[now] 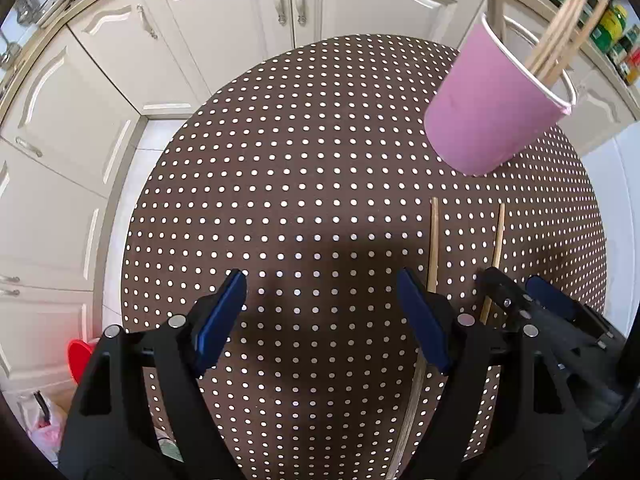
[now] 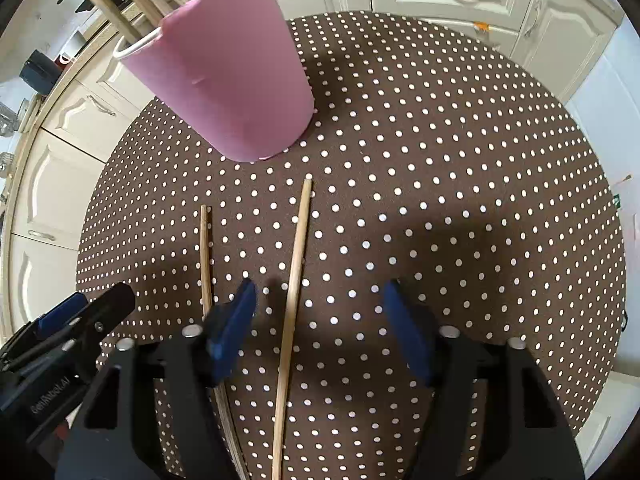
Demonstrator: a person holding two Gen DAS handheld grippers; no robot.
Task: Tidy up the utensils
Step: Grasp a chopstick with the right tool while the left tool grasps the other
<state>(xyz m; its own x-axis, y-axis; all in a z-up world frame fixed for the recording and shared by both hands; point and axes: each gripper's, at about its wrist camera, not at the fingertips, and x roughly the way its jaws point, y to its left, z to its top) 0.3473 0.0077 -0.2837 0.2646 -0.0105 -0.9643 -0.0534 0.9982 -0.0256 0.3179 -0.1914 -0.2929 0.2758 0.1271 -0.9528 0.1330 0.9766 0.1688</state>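
Note:
Two wooden chopsticks lie side by side on the round brown dotted table (image 1: pixel 320 152). In the right wrist view the longer chopstick (image 2: pixel 297 256) runs between the fingers of my right gripper (image 2: pixel 320 286), which stands open without touching it. The thinner chopstick (image 2: pixel 205 248) lies just left of that gripper's left finger. My left gripper (image 1: pixel 320 280) hovers open over bare cloth, with both chopsticks (image 1: pixel 433 240) (image 1: pixel 498 236) to its right. Beyond them stands a pink paper cup (image 1: pixel 492 112) (image 2: pixel 228 80) holding several more chopsticks. Each gripper shows in the other's view (image 1: pixel 516 286) (image 2: pixel 96 300).
Cream cabinet doors (image 1: pixel 224 28) ring the table's far side. A red object (image 1: pixel 80 356) and a plastic bag (image 1: pixel 40 420) lie on the floor at lower left. Bottles (image 1: pixel 616 28) stand on a counter behind the cup. The table edge (image 2: pixel 600 208) curves close on the right.

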